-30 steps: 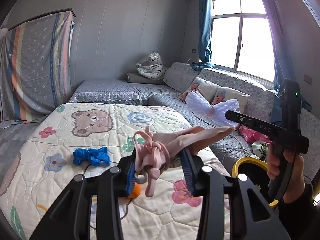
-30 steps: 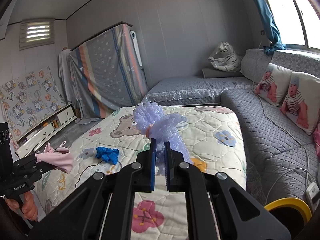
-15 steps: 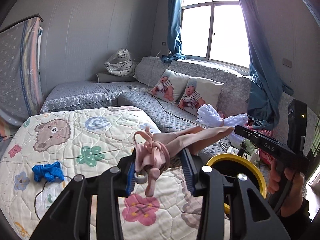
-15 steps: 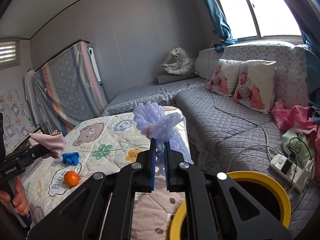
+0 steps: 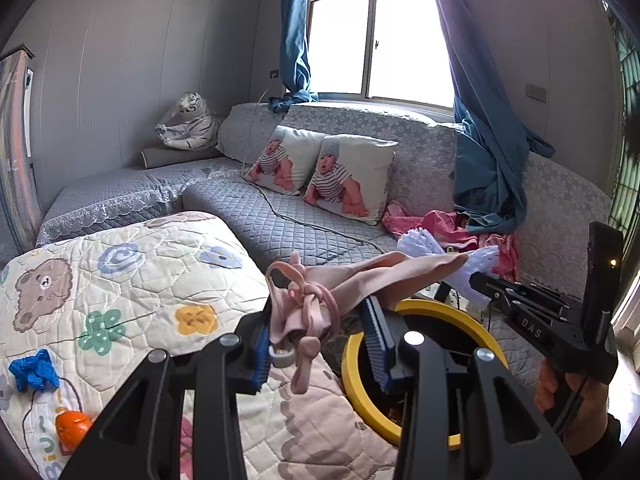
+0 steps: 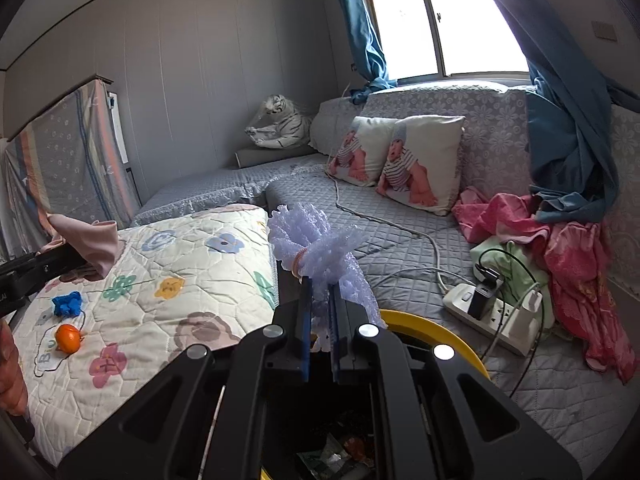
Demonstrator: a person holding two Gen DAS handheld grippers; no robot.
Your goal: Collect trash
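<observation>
My left gripper is shut on a knotted pink rag whose tail stretches right, over the yellow-rimmed trash bin. My right gripper is shut on a tied bundle of pale lilac foam netting, held above the same bin, with litter visible inside it. In the left wrist view the right gripper and its netting sit at the right, a hand below. On the quilt lie a crumpled blue glove and an orange fruit.
The patterned quilt bed lies to the left, a grey quilted sofa with two baby-print cushions to the right. A power strip with plugs, trailing cables and pink clothes sit on the sofa near the bin.
Both grippers have swung right, from over the quilt towards the sofa, keeping hold of their items. The yellow bin has come under them and the glove has slid to the left edge.
</observation>
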